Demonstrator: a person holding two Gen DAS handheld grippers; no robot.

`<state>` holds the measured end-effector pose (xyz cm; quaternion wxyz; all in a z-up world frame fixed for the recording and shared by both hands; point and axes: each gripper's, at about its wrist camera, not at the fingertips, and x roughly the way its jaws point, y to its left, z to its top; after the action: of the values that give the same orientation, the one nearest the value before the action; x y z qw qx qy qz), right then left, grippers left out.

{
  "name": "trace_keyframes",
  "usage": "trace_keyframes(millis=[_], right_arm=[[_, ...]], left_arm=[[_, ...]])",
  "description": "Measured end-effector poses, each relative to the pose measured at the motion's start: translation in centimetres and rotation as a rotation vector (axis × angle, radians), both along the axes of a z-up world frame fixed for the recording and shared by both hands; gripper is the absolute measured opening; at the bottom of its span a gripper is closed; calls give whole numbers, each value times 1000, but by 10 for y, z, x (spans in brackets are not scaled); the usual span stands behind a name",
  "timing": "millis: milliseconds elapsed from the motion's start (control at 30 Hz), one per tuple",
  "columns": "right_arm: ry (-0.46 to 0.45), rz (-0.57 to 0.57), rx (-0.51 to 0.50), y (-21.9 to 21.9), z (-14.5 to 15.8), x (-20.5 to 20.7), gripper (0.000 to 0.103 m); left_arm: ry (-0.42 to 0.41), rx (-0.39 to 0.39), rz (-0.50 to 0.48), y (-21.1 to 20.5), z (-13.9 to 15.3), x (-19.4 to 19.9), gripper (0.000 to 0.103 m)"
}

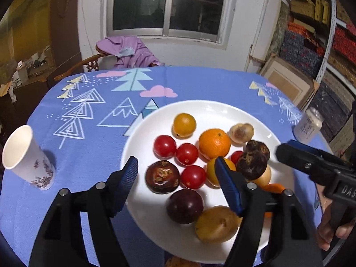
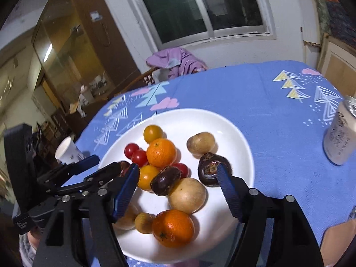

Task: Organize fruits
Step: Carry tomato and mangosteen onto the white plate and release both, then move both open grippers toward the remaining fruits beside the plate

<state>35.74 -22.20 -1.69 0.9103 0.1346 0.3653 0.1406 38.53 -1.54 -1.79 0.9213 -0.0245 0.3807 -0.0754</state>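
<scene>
Fruits point(image 1: 214, 143) lie heaped on the white plate point(image 1: 207, 108). Left gripper point(image 1: 175, 173) and right gripper point(image 2: 178, 178) both hang open, holding nothing. A careless nudge could roll round ones off.

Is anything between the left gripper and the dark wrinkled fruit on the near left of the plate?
Nothing visible. The left gripper hangs open directly over the dark wrinkled fruit on the plate; only a red tomato sits close beside it.
</scene>
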Motion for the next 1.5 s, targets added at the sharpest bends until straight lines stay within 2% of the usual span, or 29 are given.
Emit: trace_keyframes(millis=[67,167,300,433,533,767,1067,1200,1333,1500], right_arm=[[-20,-14,6,-5,10,-17,85],[-81,-50,22,-14,20,-51,95],[-86,-59,50,-22,11,-90,96],[-62,-82,49,-28,-8,-120,96],[-56,-88,33,-31,-14,-133,96],[-33,-105,71,-37,-16,-132,96],[-37,-102,87,-37,-14,-134,96],[-30,-102,80,-36,-15,-133,100],[-34,-99,78,-36,-14,-134,100],[-29,-103,92,-40,-14,-134,100]], left_arm=[[-11,-5,30,10,10,-11,79],[-38,15,61,23,17,-37,90],[-35,73,96,43,0,-85,92],[14,96,113,49,-19,-108,92],[-6,116,107,43,-22,-118,92],[-56,174,46,19,-27,-123,92],[-26,216,-9,2,-37,-113,92],[2,201,-2,6,-41,-106,92],[19,178,9,15,-42,-103,99],[-15,235,57,35,-35,-122,99]])
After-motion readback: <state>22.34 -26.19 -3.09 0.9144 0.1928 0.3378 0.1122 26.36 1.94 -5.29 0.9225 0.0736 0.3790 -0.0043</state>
